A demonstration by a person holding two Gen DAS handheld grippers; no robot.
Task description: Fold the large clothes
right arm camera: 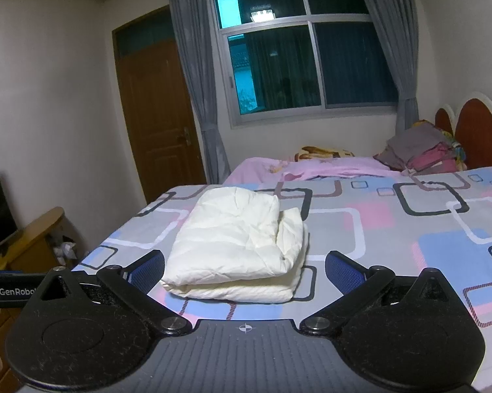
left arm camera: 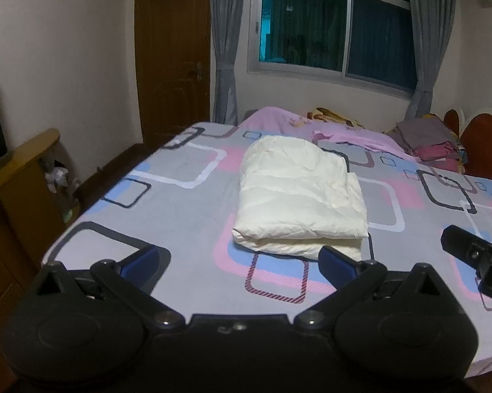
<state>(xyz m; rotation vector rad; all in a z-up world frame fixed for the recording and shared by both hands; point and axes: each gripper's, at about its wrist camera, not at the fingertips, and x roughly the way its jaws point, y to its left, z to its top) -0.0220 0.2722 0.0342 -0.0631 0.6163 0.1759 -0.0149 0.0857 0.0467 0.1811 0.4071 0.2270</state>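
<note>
Cream-white and puffy, the folded garment (left arm camera: 298,196) lies near the foot end of the bed (left arm camera: 187,281), a quilted bundle doubled into a thick rectangle with its folded edge facing me and its long axis running away toward the window (left arm camera: 331,29). I hold both grippers just short of that near edge: the left gripper (left arm camera: 239,262) has the bundle ahead and slightly right of centre, the right gripper (right arm camera: 244,270) has it ahead and slightly left, so it sits between the two, about equally near. Both sets of jaws stand spread wide and hold nothing. I judge the folding nearly or fully done; any further halving would run across the long axis. Smooth printed cotton covers the bed, with a pink blanket (right arm camera: 311,167) and stacked clothes (right arm camera: 422,152) well apart beyond.
</note>
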